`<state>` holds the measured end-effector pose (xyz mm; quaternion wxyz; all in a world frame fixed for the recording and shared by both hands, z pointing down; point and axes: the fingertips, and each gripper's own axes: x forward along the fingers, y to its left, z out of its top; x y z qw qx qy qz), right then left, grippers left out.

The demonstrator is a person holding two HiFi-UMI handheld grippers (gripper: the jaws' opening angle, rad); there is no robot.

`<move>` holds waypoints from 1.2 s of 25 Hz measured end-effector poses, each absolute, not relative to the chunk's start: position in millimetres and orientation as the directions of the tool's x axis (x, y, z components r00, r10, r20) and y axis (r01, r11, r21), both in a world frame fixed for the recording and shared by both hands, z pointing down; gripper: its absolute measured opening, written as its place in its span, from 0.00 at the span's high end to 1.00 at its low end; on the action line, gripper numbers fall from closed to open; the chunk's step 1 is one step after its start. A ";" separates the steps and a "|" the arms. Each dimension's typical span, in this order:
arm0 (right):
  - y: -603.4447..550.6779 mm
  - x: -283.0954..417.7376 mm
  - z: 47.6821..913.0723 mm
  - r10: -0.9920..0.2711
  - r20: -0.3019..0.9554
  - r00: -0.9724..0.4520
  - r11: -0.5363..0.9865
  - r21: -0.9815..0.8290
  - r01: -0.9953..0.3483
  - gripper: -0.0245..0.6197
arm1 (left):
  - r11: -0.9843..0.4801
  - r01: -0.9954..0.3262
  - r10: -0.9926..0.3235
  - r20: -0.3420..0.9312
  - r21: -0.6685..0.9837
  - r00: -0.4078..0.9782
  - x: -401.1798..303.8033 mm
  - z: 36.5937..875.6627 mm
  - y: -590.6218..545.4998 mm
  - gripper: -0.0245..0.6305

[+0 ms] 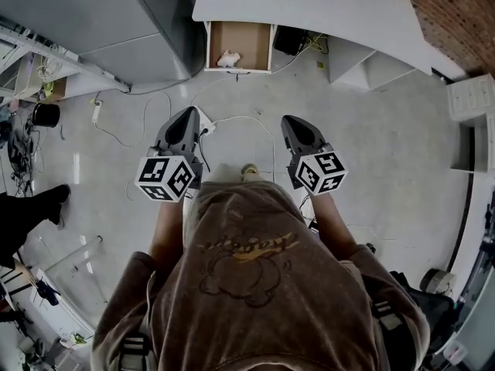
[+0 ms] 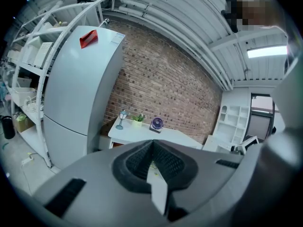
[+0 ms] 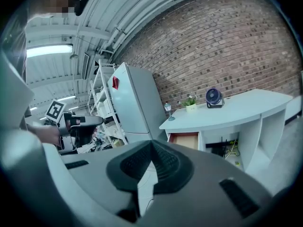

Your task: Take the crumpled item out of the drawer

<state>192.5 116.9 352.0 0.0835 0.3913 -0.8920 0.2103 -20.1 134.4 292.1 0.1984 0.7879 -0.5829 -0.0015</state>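
The open drawer [image 1: 238, 46] sticks out from under the white desk [image 1: 309, 10] ahead of me. A pale crumpled item [image 1: 228, 58] lies on the drawer's brown bottom. My left gripper [image 1: 188, 117] and right gripper [image 1: 292, 122] are held side by side over the floor, well short of the drawer, and point toward it. Both are shut with nothing between the jaws. In the right gripper view the right gripper [image 3: 151, 143] faces the drawer [image 3: 184, 140], whose contents do not show. In the left gripper view the left gripper [image 2: 152, 143] hides the drawer; only the desk [image 2: 142, 131] shows.
A tall grey fridge [image 1: 116, 22] stands left of the desk. White cables [image 1: 147, 107] and a power strip [image 1: 97, 113] lie on the floor between me and the drawer. White shelf units [image 1: 472, 99] stand at the right, metal racks [image 1: 23, 60] at the left.
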 end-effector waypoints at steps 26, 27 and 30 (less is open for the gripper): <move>-26.7 127.8 374.4 -0.639 0.363 -0.678 0.598 -0.320 -0.735 0.96 | -0.292 -0.879 -0.877 0.260 0.377 0.404 -51.1 325.8 -17.8 0.95; -32.5 124.2 376.2 -0.637 0.366 -0.679 0.598 -0.322 -0.734 0.96 | -0.296 -0.877 -0.874 0.263 0.379 0.409 -52.9 328.1 -24.3 0.95; -48.7 112.0 381.7 -0.628 0.370 -0.684 0.605 -0.321 -0.729 0.96 | -0.311 -0.870 -0.863 0.270 0.382 0.427 -58.5 335.3 -42.2 0.95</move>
